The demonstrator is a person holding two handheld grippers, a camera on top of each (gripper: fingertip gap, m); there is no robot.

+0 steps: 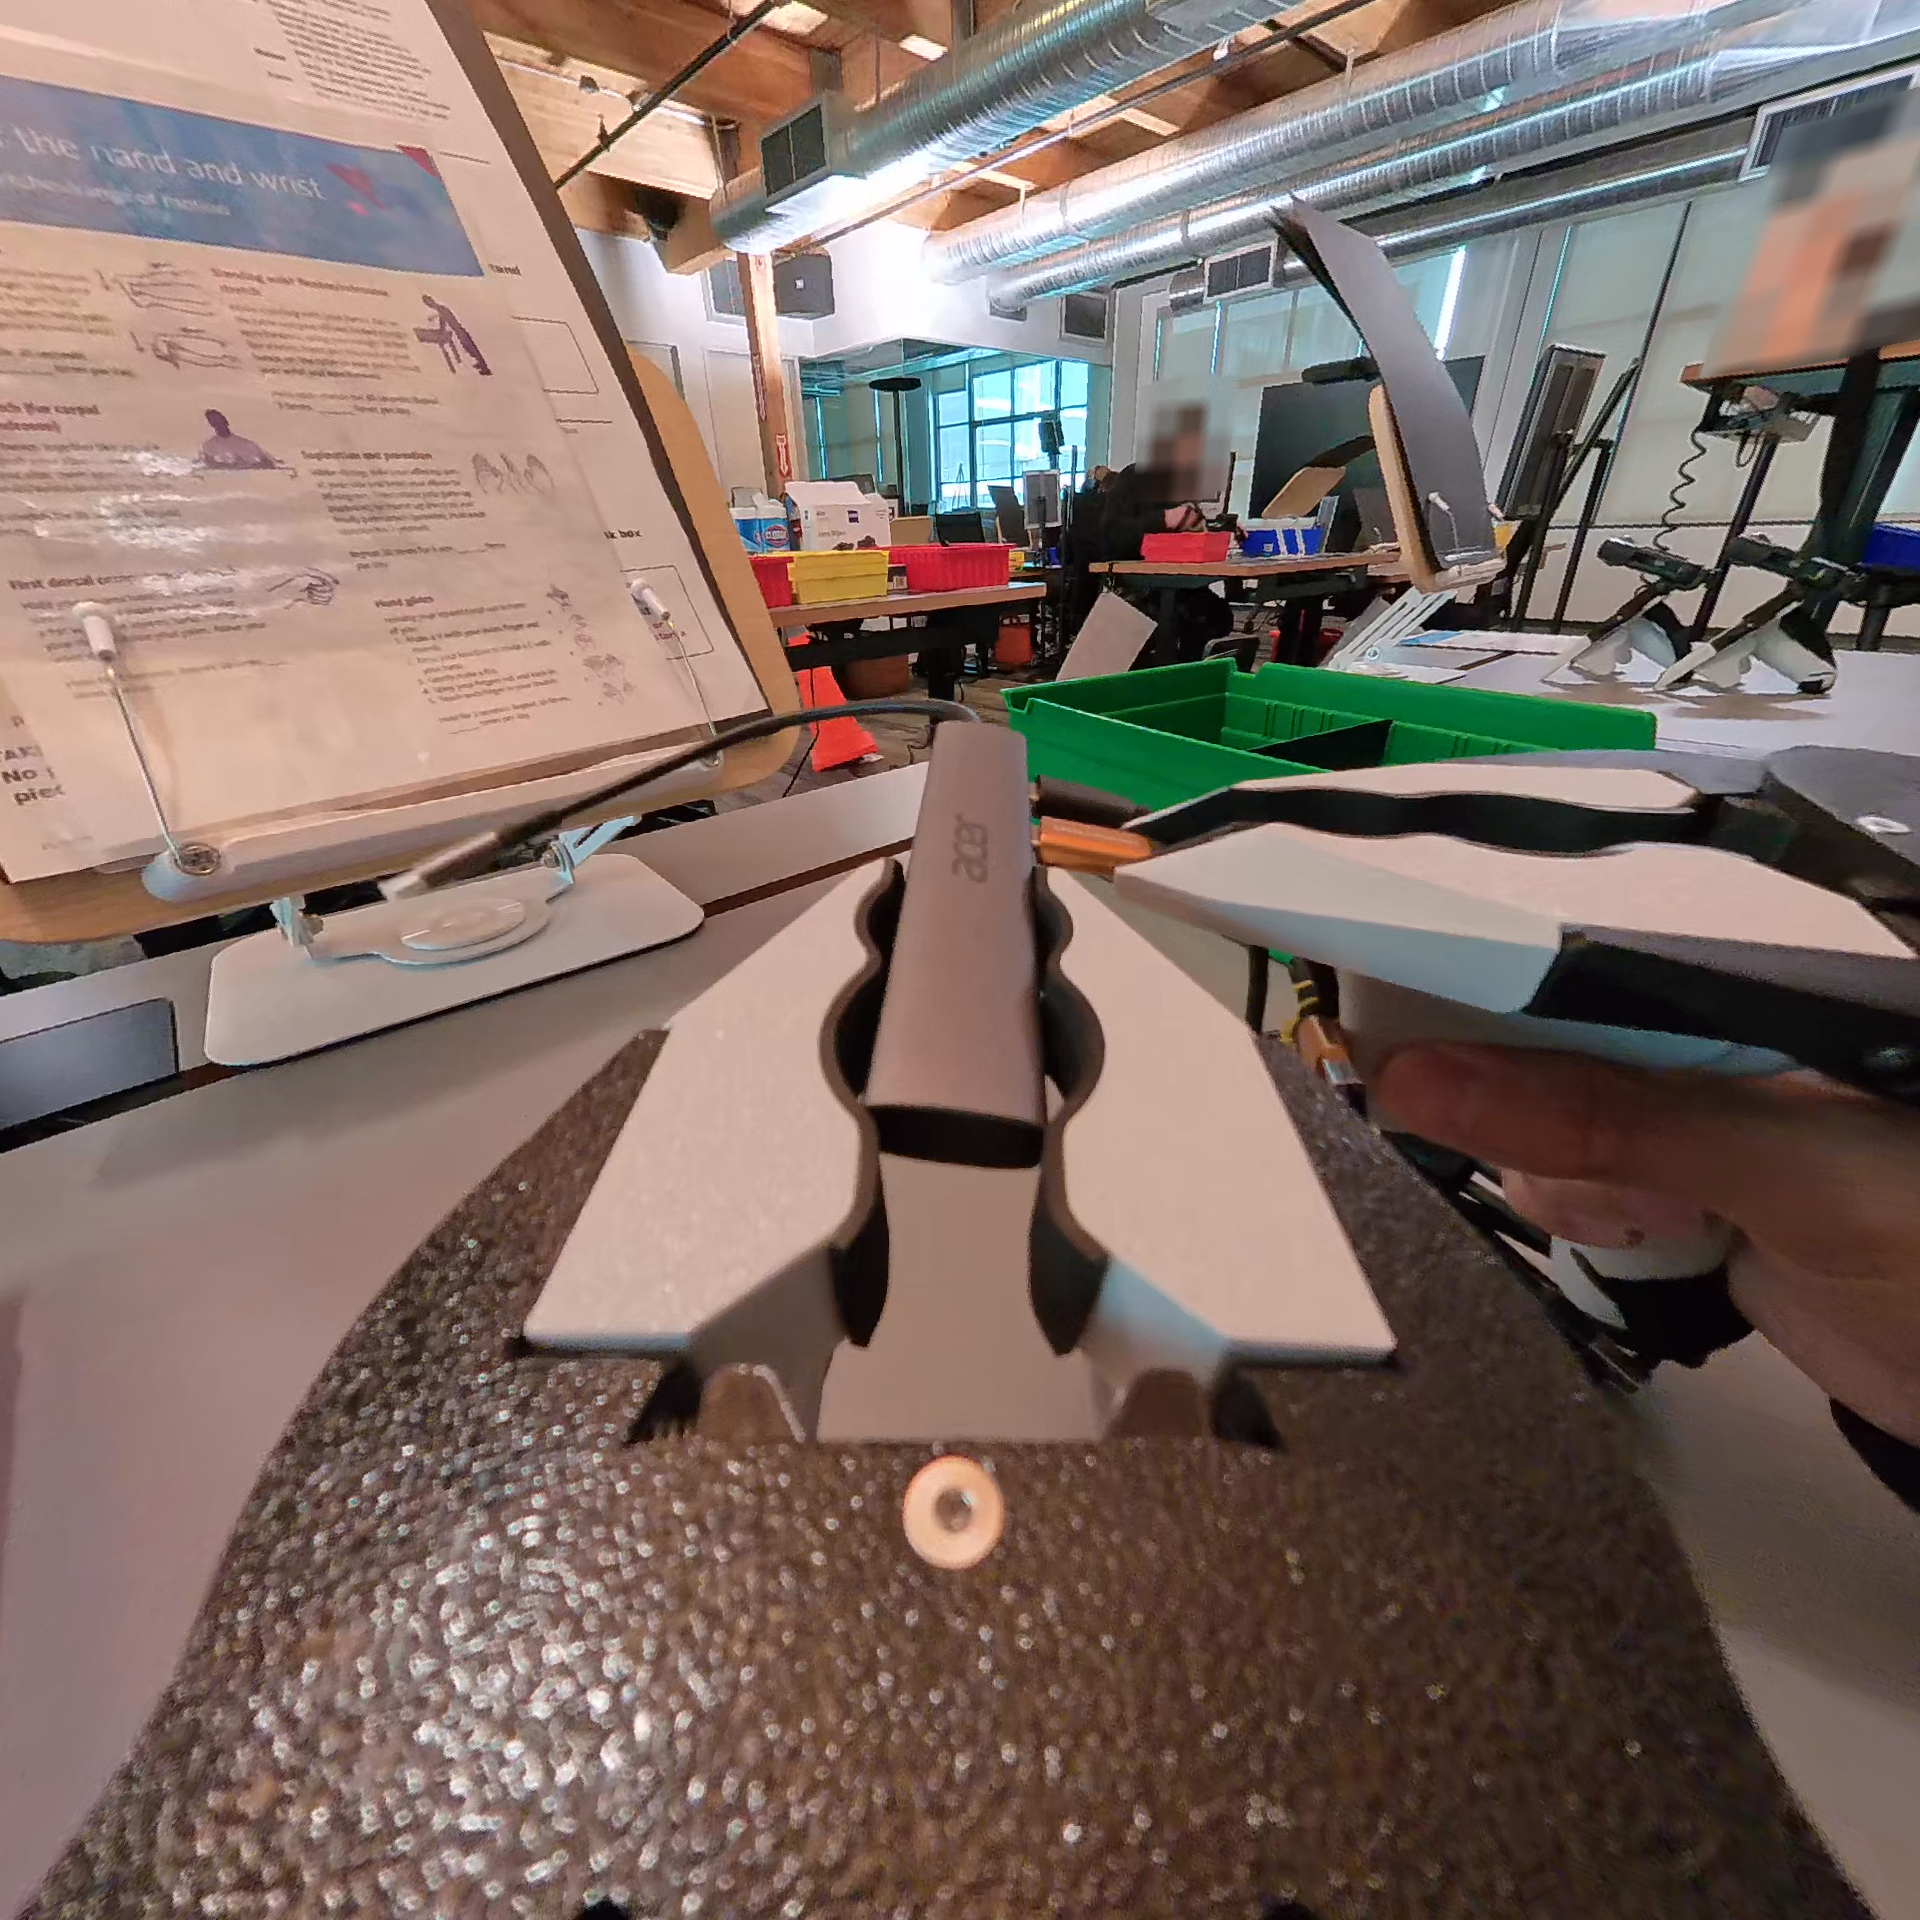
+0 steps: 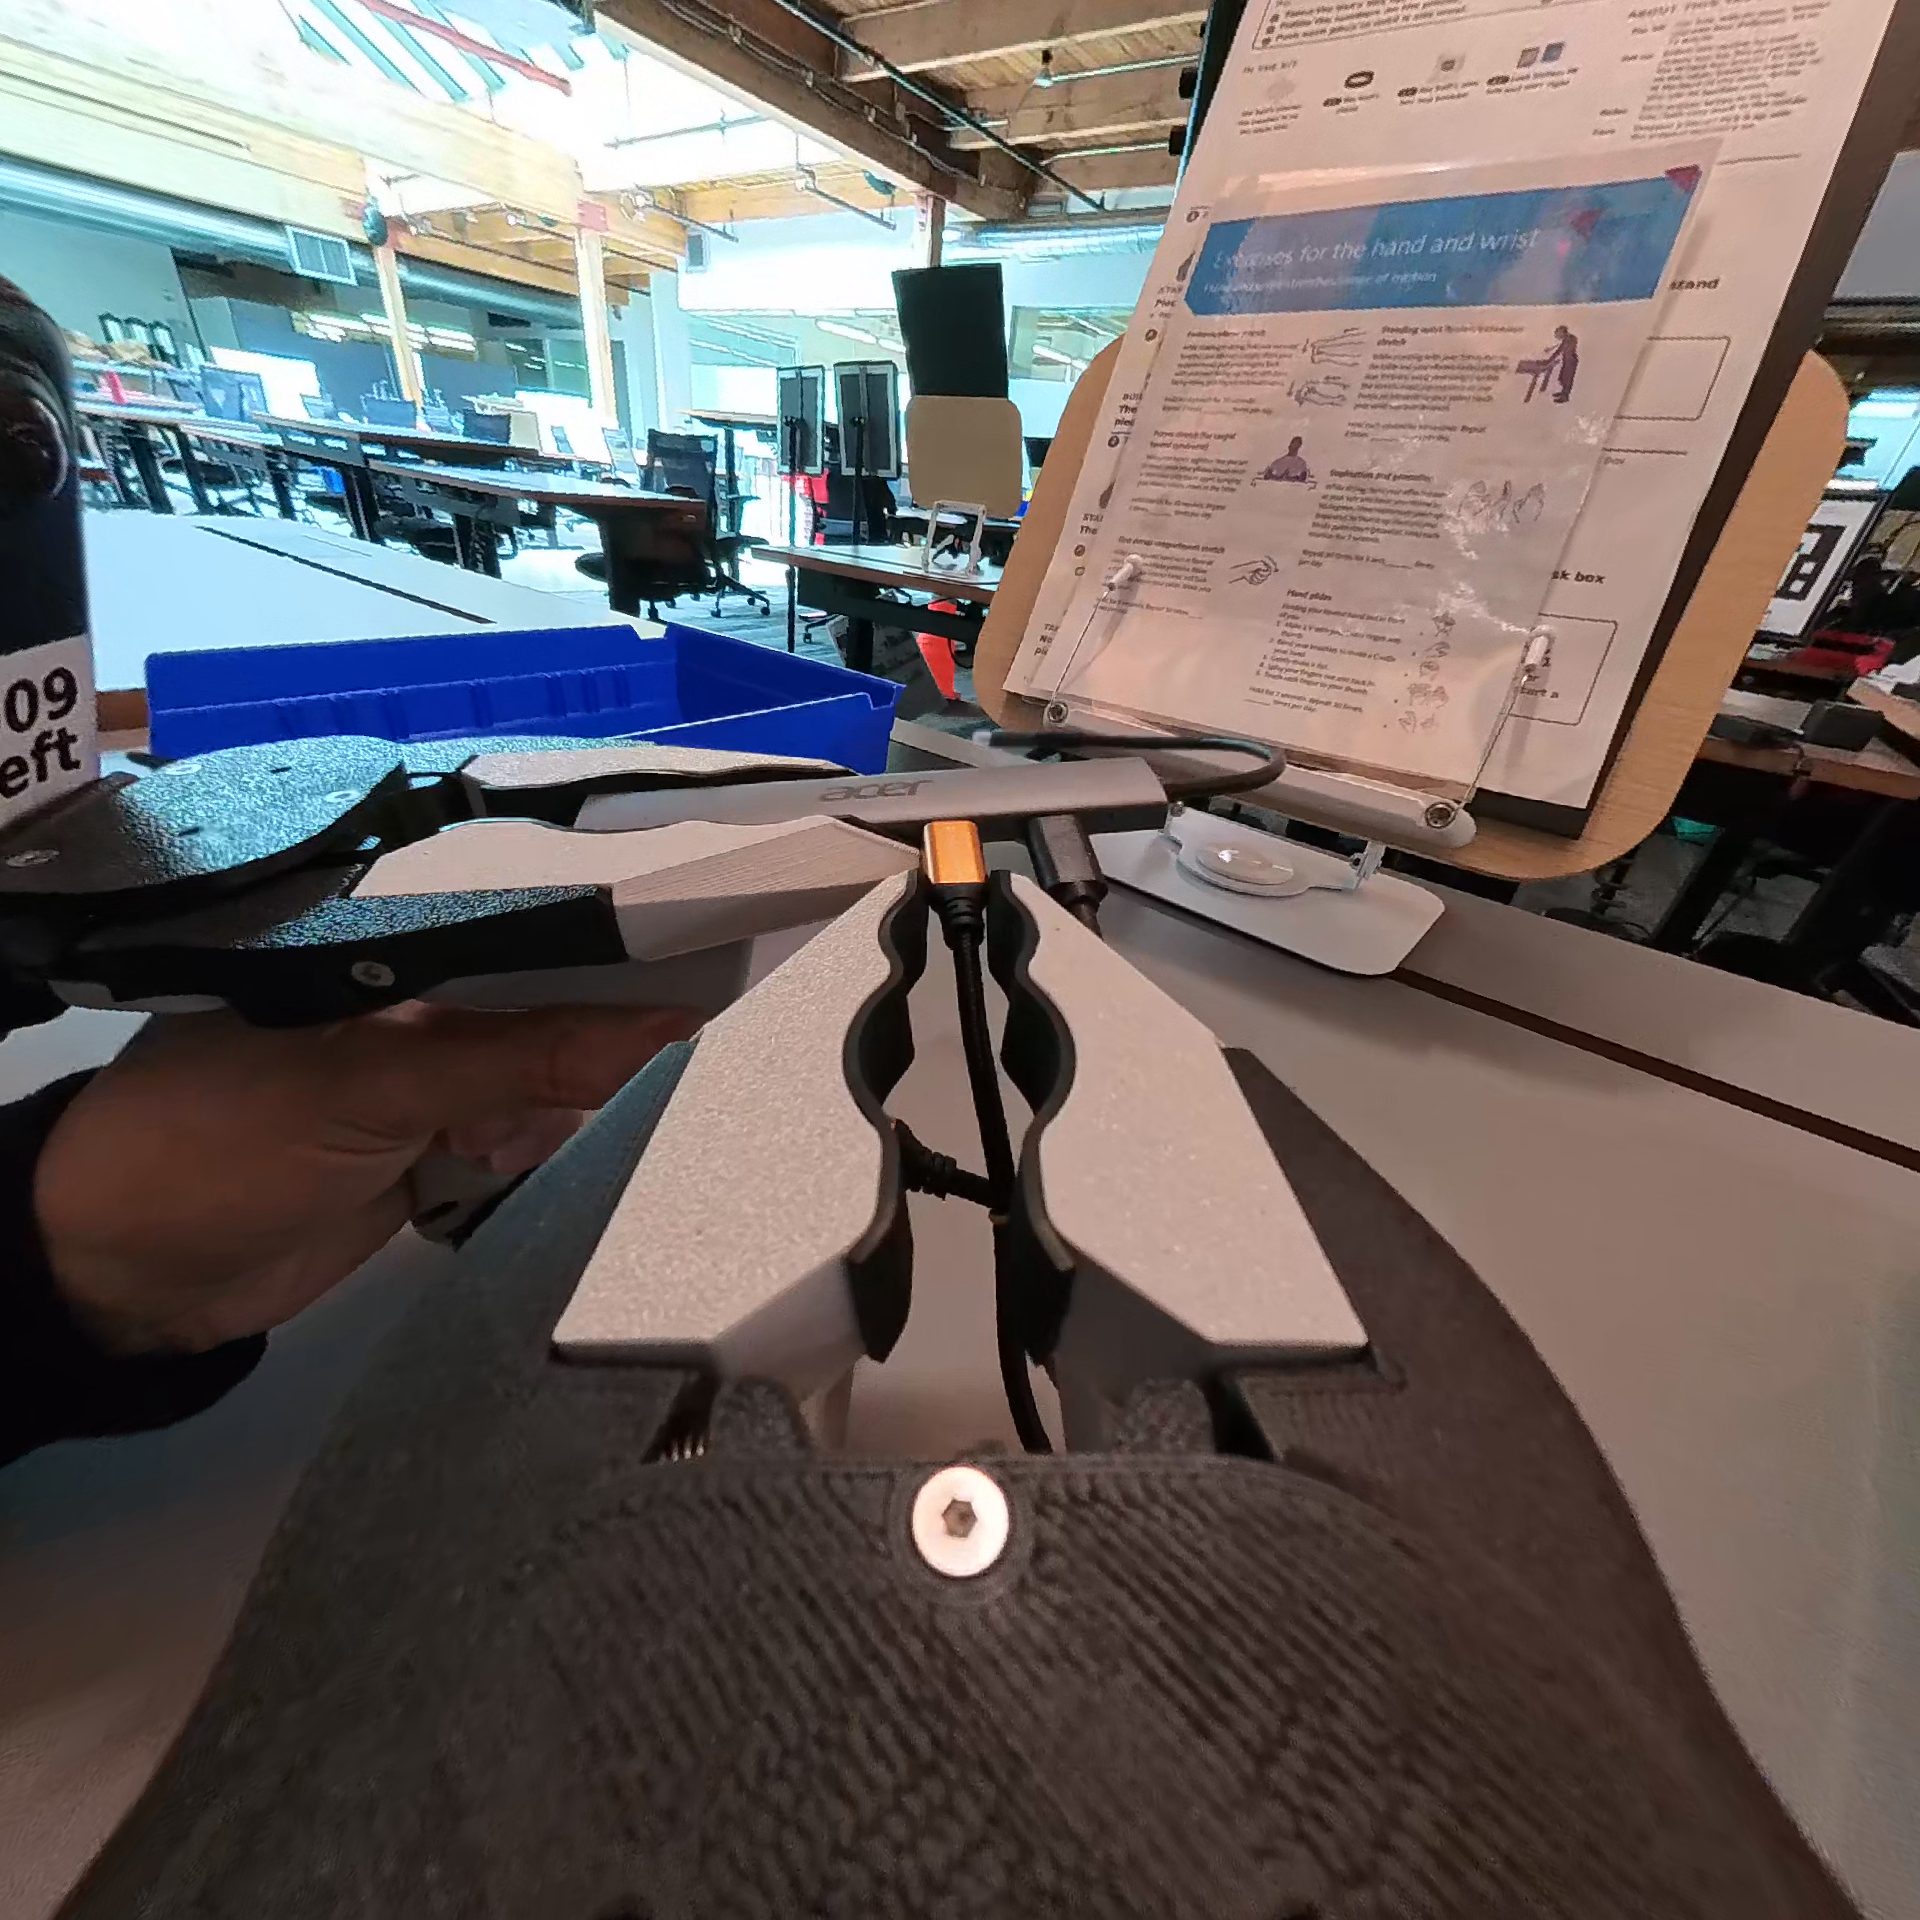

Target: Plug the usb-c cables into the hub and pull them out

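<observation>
Blue bin [image 2: 520, 691] far left on the surface [image 2: 1558, 1195], behind the left tongs [image 2: 894, 842].

Left tongs clenched on the hub [image 1: 961, 966]: the grey bar lies lengthwise between the fingers, pinched along its long sides and lifted clear of the surface. Likely reason: a steady anchor, so a plug can be pushed or pulled against it without the hub sliding.

Hub's own lead [image 1: 623, 790] trails off its far end toward the paper stand [image 1: 447, 935], its plug hanging loose.

Right tongs [image 2: 961, 899] come at the hub square to its long side, in line with the ports. The gold plug [image 2: 953, 850] sits seated, or very nearly, in the hub's edge; its black cord [image 2: 977, 1049] runs back down the slot between the fingers. Fingers narrowly apart, tips just behind the gold shell. They flank the plug, but whether they actually pinch it I cannot tell.

A black plug [image 2: 1062, 847] is in the next port to the right, outside the right tongs.

Green bin [image 1: 1320, 717] stands behind the hub in the left wrist view.

Judgement: mid-cycle at the gold plug, either just pushed home or about to be drawn out.
</observation>
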